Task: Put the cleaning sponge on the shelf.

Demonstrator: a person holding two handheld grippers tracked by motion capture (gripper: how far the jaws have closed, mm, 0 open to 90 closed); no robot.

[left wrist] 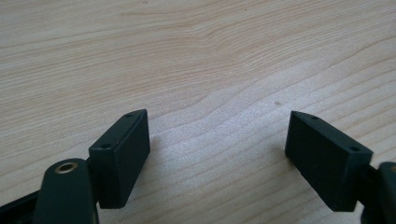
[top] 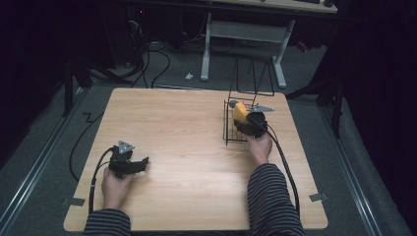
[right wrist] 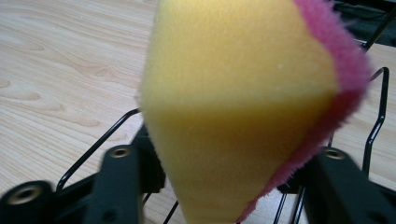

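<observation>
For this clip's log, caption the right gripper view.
Right gripper pinches a yellow sponge with pink backing above a black wire rack.

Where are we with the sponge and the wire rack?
Done: the right hand-held gripper has the yellow-and-pink sponge clamped. In hand: it holds the sponge over the black wire rack. Left: releasing it. The left hand-held gripper rests open on the wooden table.

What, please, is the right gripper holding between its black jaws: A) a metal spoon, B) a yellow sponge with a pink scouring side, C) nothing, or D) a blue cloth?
B: the right gripper is closed on the yellow sponge with a pink scouring side, above the black wire rack.
</observation>
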